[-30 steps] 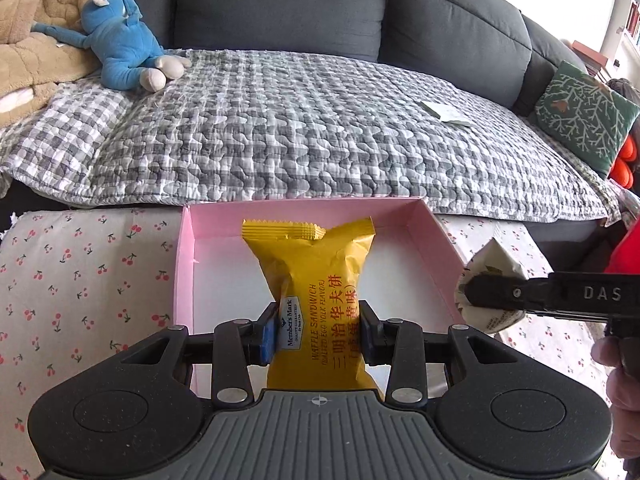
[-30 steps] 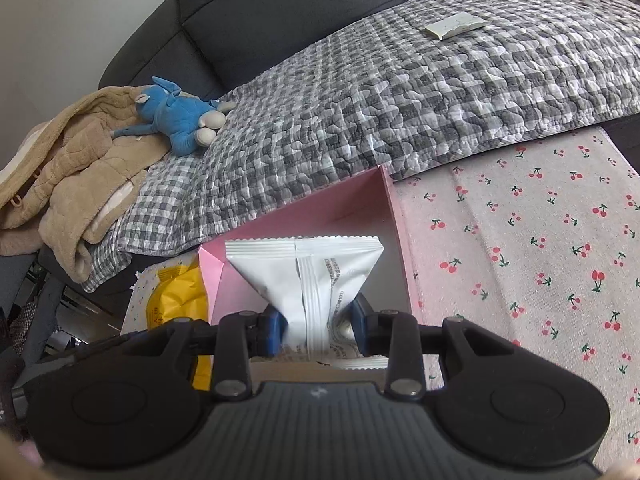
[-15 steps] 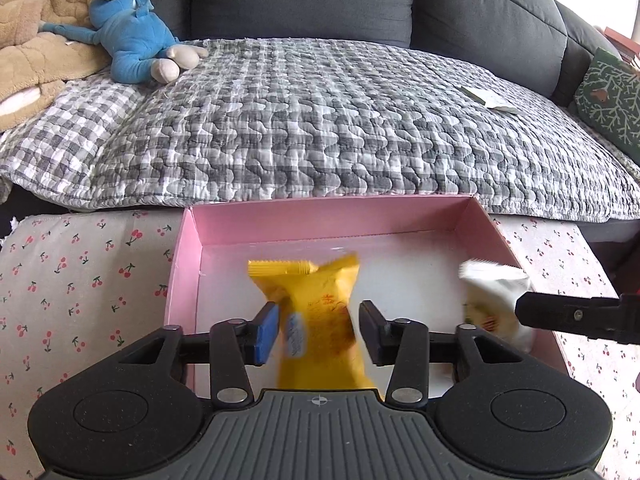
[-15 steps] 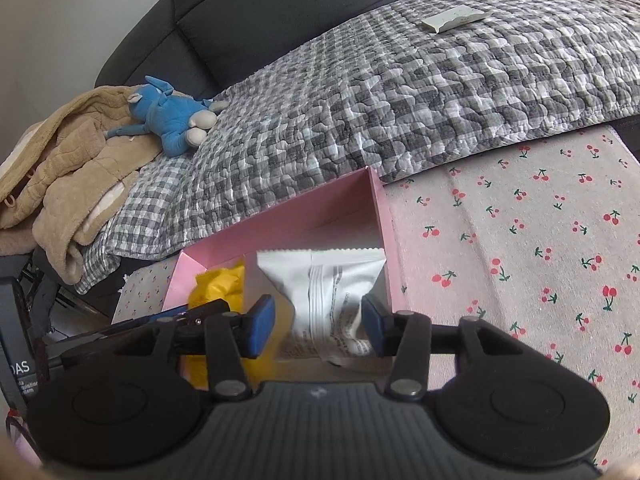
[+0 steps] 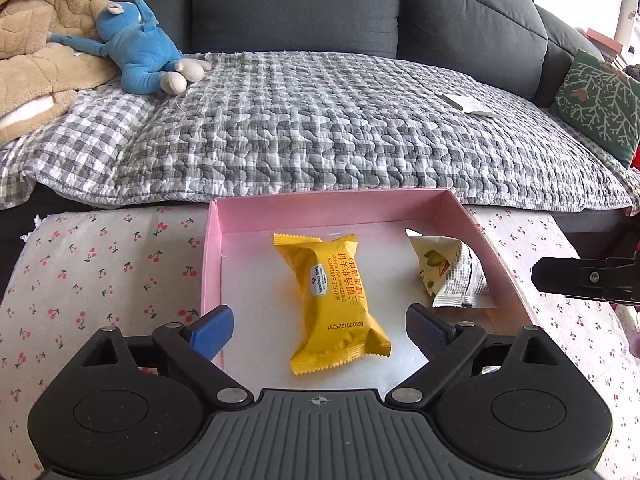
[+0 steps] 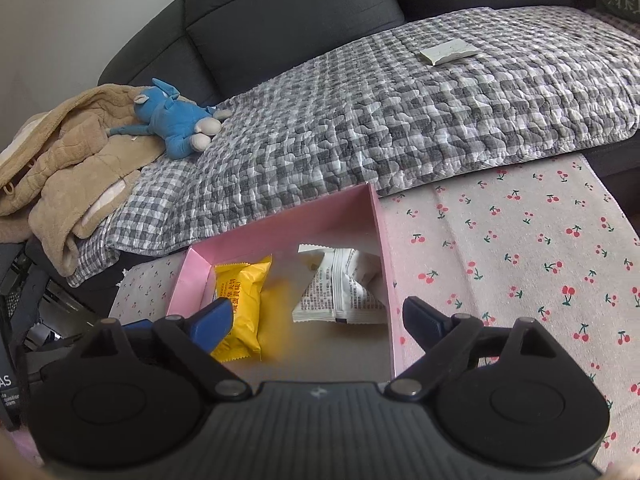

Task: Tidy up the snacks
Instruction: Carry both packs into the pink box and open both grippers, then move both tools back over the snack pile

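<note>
Left wrist: left hand-held gripper (image 5: 318, 326) angled down, jaws just opened, yellow packet (image 5: 334, 304) lying free; right (image 6: 318, 318) likewise.

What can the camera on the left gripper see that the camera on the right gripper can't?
Only the left wrist view shows the green leaf-patterned cushion and the printed front of the yellow waffle sandwich packet. Only the right wrist view shows the white wall behind the sofa. Both show the pink cardboard box, the white snack packet, the blue plush toy and the grey checked quilt. The left gripper and right gripper have just been opening, holding nothing.
</note>
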Tool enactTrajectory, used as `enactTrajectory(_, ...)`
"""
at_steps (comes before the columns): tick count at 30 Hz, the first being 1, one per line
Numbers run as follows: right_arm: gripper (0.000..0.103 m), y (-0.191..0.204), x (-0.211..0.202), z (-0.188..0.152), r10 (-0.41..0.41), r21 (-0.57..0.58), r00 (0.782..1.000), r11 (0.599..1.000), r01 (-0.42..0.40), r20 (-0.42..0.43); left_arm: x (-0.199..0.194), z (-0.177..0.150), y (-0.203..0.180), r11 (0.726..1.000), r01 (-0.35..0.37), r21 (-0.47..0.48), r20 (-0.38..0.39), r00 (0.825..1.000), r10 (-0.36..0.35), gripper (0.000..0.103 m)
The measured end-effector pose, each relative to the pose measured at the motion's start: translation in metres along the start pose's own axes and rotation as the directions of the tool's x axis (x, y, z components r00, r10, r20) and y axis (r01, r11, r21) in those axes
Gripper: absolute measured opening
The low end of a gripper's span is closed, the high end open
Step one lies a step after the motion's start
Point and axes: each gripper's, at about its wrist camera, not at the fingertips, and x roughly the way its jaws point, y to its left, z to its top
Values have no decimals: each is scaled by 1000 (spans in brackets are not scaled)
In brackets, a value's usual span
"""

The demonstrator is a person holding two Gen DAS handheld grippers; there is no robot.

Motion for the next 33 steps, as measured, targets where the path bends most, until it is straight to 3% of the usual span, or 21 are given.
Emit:
enactTrajectory(12, 98, 14, -30, -34, -116, -98, 993, 989, 114, -8, -61, -44, 7, 1000, 11, 9, 52, 999, -11, 99)
enactTrajectory(21, 102, 24, -45, -64, -134, -182, 991, 974, 137, 30, -83, -89, 12, 1000, 19, 21, 58, 998, -20, 100)
enactTrajectory(28, 103, 19, -54, -84, -143, -232, 988, 961, 153, 59, -92, -118, 7, 996, 33, 84, 51, 998, -38, 100)
enactTrajectory(33, 103, 6, -55, -104, -181, -209, 983, 962, 177, 0, -96, -138, 1, 991, 67, 115, 2, 998, -68, 100)
